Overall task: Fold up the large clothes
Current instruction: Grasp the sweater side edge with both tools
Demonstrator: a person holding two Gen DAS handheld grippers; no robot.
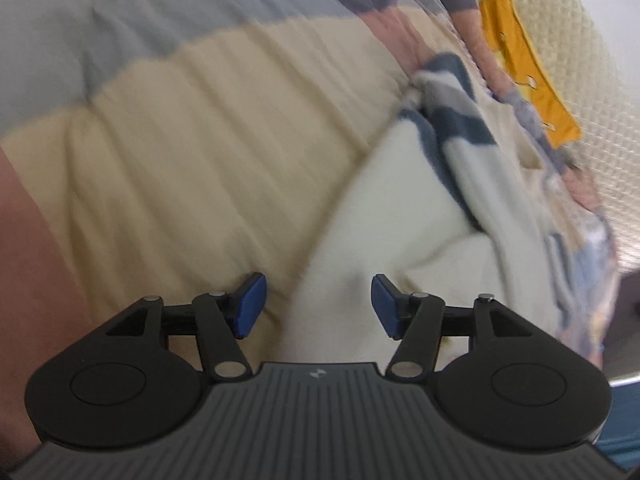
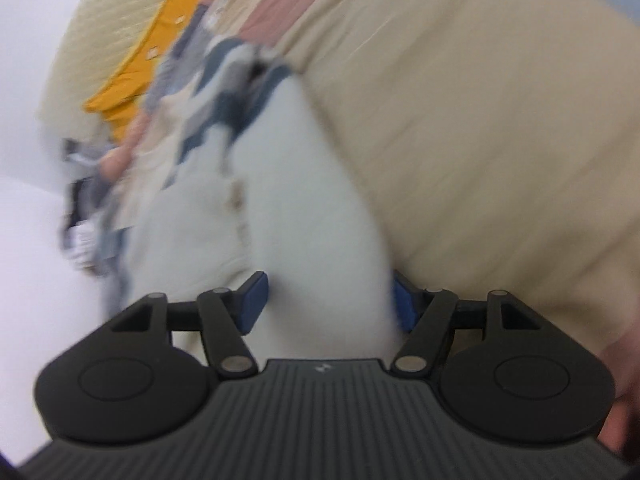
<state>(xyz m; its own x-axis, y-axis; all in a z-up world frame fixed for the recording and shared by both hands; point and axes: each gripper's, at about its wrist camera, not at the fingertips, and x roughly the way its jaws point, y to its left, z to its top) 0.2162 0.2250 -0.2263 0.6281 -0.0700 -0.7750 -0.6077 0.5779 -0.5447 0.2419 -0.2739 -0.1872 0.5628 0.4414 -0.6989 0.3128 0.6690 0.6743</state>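
1. your left claw point(image 1: 318, 306) hangs spread and empty over the white garment point(image 1: 392, 216), which runs ahead and to the right across the striped bedding point(image 1: 200, 120).
2. your right claw point(image 2: 328, 304), also released, straddles a white fold, so it's nearer.

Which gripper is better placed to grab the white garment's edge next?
Right, probably. The white garment already runs between the right gripper's open fingers; the left gripper, also open, sits over its edge beside the striped blanket.
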